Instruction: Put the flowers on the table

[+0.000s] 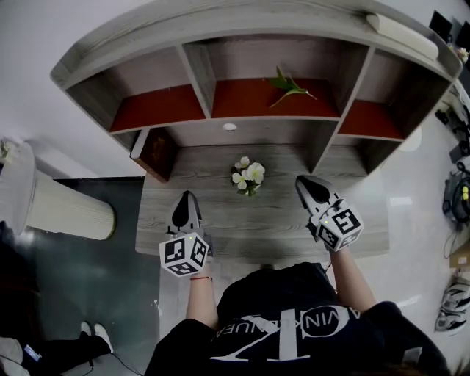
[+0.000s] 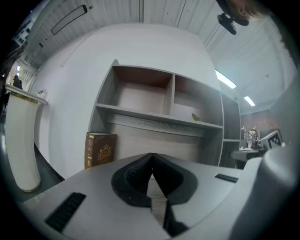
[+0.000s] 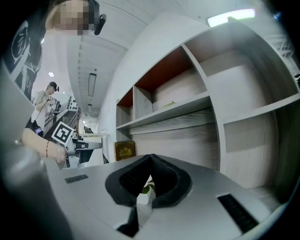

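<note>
The white flowers [image 1: 248, 176] lie on the table [image 1: 220, 235], just in front of the middle compartment of the shelf unit [image 1: 220, 22], so for this bunch the task looks done already. Prob. it is laid there because that part of the desk is easy to reach from the person's side. One green sprig [image 1: 290, 87] w/ leaves lies inside that middle compartment, on its red floor, so in my judgement it is what remains to be brought down. A brown book [image 1: 154, 150] stands under the left compartment of the unit, well apart from the flowers. The left gripper [image 1: 186, 200] is clenched w/ nothing in it: its own view shows the two jaws pressed together at the tips, and only the unit behind. The right gripper [image 1: 307, 183] is also closed and empty. Through the small gap under its tips one sees a bit of green leaf and white, but this is the bunch farther off, not a thing held. Both grippers hover over the table in front of the unit, farther from it than the flowers, one at each side. The forearms reach forward from the body, jaws pointing toward the unit, the right one turned a little inward. I read this as a waiting pose, ready for the next reach.
</note>
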Action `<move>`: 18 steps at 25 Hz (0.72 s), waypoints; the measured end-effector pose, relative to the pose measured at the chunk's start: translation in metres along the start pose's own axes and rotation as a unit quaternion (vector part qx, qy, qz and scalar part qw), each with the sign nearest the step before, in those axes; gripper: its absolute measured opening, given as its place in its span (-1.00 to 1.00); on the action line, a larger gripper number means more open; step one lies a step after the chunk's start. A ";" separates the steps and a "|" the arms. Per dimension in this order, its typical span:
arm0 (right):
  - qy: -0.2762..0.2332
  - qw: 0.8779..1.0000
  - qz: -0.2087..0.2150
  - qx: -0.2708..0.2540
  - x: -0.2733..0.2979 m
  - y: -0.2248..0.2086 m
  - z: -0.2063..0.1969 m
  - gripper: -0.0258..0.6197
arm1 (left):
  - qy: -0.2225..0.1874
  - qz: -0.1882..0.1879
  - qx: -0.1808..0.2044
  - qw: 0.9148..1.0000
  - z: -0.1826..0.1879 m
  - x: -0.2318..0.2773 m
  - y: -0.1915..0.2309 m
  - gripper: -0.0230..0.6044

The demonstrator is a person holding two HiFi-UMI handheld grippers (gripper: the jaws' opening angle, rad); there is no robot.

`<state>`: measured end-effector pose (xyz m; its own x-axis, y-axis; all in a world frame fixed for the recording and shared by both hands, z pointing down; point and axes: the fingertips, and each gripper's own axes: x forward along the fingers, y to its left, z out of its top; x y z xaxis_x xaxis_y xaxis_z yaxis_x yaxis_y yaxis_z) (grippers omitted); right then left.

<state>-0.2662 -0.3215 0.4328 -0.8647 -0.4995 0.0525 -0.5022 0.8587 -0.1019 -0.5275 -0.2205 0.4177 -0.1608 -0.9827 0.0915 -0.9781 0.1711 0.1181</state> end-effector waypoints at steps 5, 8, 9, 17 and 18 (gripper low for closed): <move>-0.016 1.000 -0.001 -0.007 -0.001 -0.001 0.014 -0.89 | -0.012 0.005 0.011 1.000 0.012 -0.006 0.000 -0.91; -0.025 1.000 0.000 -0.009 -0.001 -0.001 0.020 -0.89 | -0.019 0.010 0.015 1.000 0.018 -0.010 0.002 -0.91; -0.027 1.000 0.001 -0.009 -0.001 0.000 0.022 -0.89 | -0.020 0.011 0.016 1.000 0.020 -0.011 0.003 -0.91; -0.040 0.999 0.004 -0.006 0.000 0.003 0.029 -0.89 | -0.020 0.020 0.029 0.999 0.024 -0.020 0.008 -0.92; -0.040 0.999 0.004 -0.004 -0.001 0.003 0.029 -0.89 | -0.019 0.021 0.027 0.999 0.023 -0.020 0.008 -0.91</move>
<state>-0.2672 -0.3216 0.4038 -0.8653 -0.5004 -0.0281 -0.4961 0.8632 -0.0933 -0.5355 -0.2007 0.3940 -0.2050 -0.9771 0.0578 -0.9761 0.2084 0.0616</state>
